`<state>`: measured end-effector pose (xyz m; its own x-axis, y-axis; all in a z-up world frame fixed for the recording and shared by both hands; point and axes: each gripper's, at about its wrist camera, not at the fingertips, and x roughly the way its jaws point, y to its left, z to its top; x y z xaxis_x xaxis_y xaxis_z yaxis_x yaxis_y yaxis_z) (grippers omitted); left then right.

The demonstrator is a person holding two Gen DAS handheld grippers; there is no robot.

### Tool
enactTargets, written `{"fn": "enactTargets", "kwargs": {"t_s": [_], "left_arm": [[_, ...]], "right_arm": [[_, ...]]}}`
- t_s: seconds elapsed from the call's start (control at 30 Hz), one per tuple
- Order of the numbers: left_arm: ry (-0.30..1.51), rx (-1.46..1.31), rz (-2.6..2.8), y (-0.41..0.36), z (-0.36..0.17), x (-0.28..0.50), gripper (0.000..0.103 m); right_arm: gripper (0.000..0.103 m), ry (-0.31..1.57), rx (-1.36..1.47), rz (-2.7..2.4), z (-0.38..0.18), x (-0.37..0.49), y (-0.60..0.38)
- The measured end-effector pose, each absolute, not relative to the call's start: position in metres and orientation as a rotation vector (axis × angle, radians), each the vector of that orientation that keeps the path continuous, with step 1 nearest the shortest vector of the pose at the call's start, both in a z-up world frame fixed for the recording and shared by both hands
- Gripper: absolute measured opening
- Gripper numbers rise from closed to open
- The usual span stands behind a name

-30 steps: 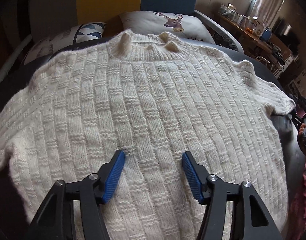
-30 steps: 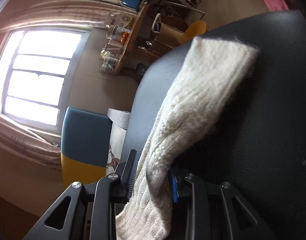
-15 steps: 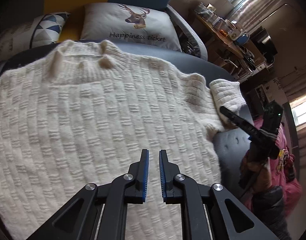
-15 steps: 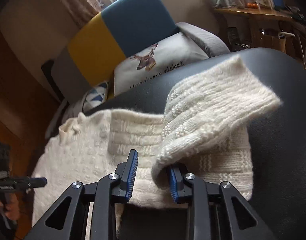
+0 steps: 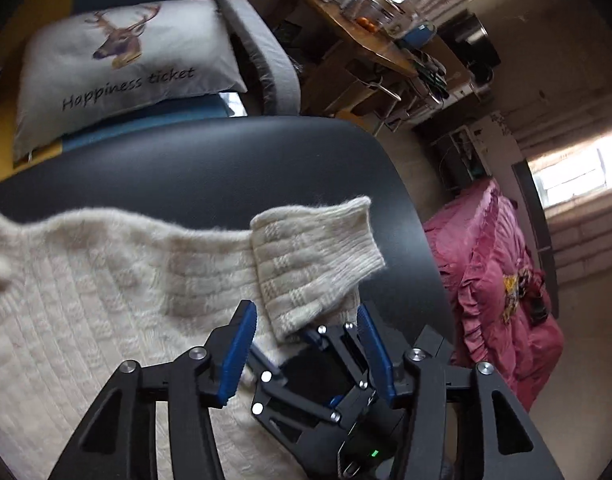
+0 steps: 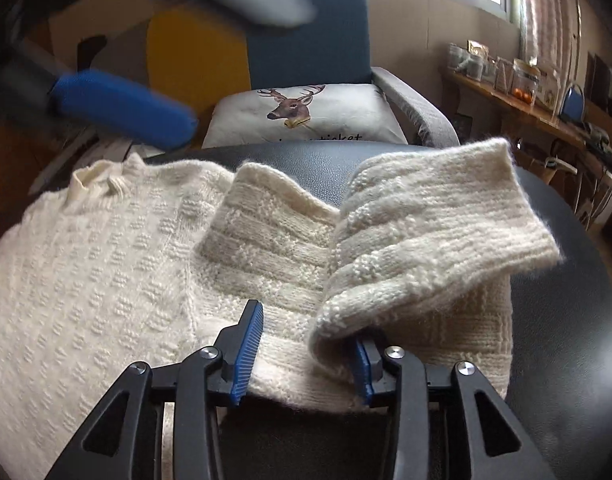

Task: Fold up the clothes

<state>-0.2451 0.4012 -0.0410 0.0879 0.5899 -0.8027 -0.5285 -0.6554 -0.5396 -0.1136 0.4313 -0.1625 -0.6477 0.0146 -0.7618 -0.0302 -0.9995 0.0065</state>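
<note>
Right now my right claw (image 6: 306,350) has its blue pads set apart, and the folded-back sleeve (image 6: 422,240) of the cream sweater (image 6: 86,280) drapes over the right-hand pad; nothing is pinched. My left claw (image 5: 306,344) hovers directly above the right claw, pads also apart and holding nothing, with the sleeve's cuff just ahead of its tips.

Outward from the claws, the sweater lies flat on a dark, round-edged worktop (image 6: 566,320). Its body spreads ahead and to my left, with the collar at the far left. The sleeve's long axis runs away from me and slightly rightward, cuff farthest. It is doubled back on itself, its lower layer flat and its upper layer arching loosely.

I judge the coming move to be carrying this sleeve leftward across the body. The right claw is the nearer one, already under the fold.

Beyond the worktop sits a chair holding a pale cushion (image 5: 126,60) printed with a deer's head. Below the deer, the words "Happiness ticket" can be read. No other writing is legible.
</note>
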Motion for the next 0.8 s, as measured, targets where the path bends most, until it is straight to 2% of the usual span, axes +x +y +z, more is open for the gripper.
{"fn": "enactTargets", "kwargs": {"t_s": [0.03, 0.07, 0.2, 0.3, 0.43, 0.57, 0.7, 0.77, 0.8], "left_arm": [[-0.032, -1.543, 1.665, 0.410, -0.041, -0.250, 0.063], [0.000, -1.553, 1.635, 0.418, -0.042, -0.255, 0.065], [0.123, -1.599, 1.557, 0.435, -0.053, -0.271, 0.065], [0.294, -1.593, 1.496, 0.452, -0.060, -0.266, 0.065], [0.563, -1.554, 1.433, 0.478, -0.073, -0.253, 0.066], [0.719, -1.513, 1.407, 0.498, -0.086, -0.240, 0.066], [0.859, -1.468, 1.400, 0.508, -0.101, -0.224, 0.068], [0.837, -1.471, 1.418, 0.506, -0.103, -0.226, 0.061], [0.802, -1.485, 1.434, 0.502, -0.103, -0.230, 0.047]], "right_arm": [[0.045, -0.034, -1.310, 2.823, -0.163, -0.114, 0.426], [0.045, -0.097, -1.312, 2.815, -0.163, -0.115, 0.420], [0.045, -0.334, -1.300, 2.810, -0.165, -0.116, 0.400], [0.044, -0.531, -1.265, 2.791, -0.168, -0.116, 0.383], [0.044, -0.676, -1.217, 2.754, -0.171, -0.113, 0.370], [0.044, -0.724, -1.208, 2.717, -0.170, -0.113, 0.364], [0.042, -0.693, -1.250, 2.687, -0.167, -0.116, 0.364], [0.042, -0.654, -1.269, 2.680, -0.164, -0.115, 0.365], [0.042, -0.645, -1.271, 2.681, -0.162, -0.112, 0.366]]}}
